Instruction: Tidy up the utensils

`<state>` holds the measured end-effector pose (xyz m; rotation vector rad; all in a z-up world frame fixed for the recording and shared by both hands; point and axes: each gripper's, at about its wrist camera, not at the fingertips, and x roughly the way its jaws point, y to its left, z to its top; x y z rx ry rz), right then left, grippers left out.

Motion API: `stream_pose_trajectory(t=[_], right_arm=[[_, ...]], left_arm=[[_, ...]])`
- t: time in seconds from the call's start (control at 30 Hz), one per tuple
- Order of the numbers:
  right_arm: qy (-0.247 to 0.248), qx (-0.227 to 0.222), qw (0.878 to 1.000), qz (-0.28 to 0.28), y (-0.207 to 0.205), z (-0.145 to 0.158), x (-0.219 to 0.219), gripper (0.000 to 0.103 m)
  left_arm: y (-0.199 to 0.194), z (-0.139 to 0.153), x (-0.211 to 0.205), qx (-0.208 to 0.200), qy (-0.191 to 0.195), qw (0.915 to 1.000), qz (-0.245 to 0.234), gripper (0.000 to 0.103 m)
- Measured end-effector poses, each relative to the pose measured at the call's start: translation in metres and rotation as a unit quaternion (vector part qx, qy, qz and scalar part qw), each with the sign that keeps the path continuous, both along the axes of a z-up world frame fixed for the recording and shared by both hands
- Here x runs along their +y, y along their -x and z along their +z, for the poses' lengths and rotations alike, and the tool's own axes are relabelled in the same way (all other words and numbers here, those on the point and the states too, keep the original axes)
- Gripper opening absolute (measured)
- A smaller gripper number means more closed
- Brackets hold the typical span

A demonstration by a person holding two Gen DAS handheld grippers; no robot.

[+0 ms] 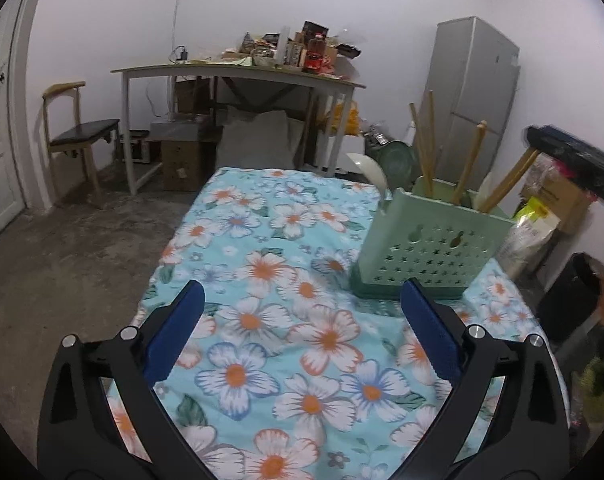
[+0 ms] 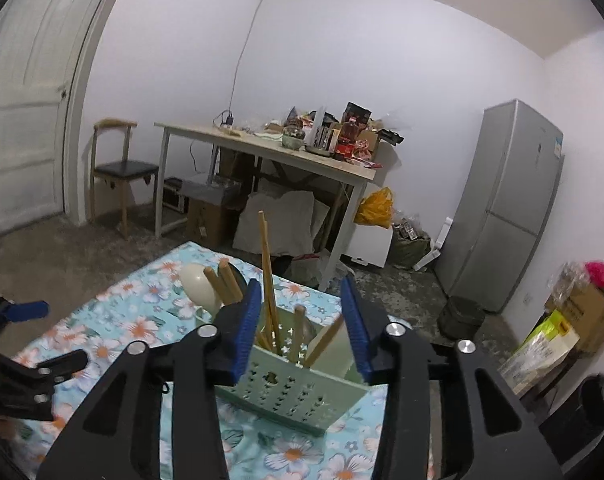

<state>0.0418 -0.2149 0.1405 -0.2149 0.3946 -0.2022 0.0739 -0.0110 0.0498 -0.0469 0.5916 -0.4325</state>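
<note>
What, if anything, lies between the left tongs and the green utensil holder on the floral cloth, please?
Nothing visible does. Only bare floral cloth lies between the open left tongs and the green utensil holder, which stands ahead and to their right with wooden utensils upright inside.

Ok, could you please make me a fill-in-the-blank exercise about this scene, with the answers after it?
1. The green utensil holder stands on a cloth printed with ____.
2. The wooden chopsticks stand ____ the holder.
3. The left gripper has its jaws ____, with nothing between them.
4. The fingers of the right gripper carry pads of ____ colour.

Missing words: flowers; inside; open; blue
</note>
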Motion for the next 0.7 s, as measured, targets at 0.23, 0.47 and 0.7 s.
stream_pose_trajectory(t=[0.23,0.47,0.7], right_arm=[[-0.114,-0.021,0.993,0.002,0.051,0.001,-0.014,0.066],[-0.179,0.038,0.981,-0.058,0.063,-0.042,-0.029,0.09],[-0.168,0.074,0.977,-0.106,0.061,-0.069,-0.033,0.097]], left_arm=[[0.001,0.014,-0.009,-0.019,-0.056,0.998,0.024,0.095],[0.004,0.034,-0.037,-0.036,-0.117,0.9919,0.033,0.095],[0.004,0.044,-0.056,-0.011,-0.1,0.9934,0.056,0.095]])
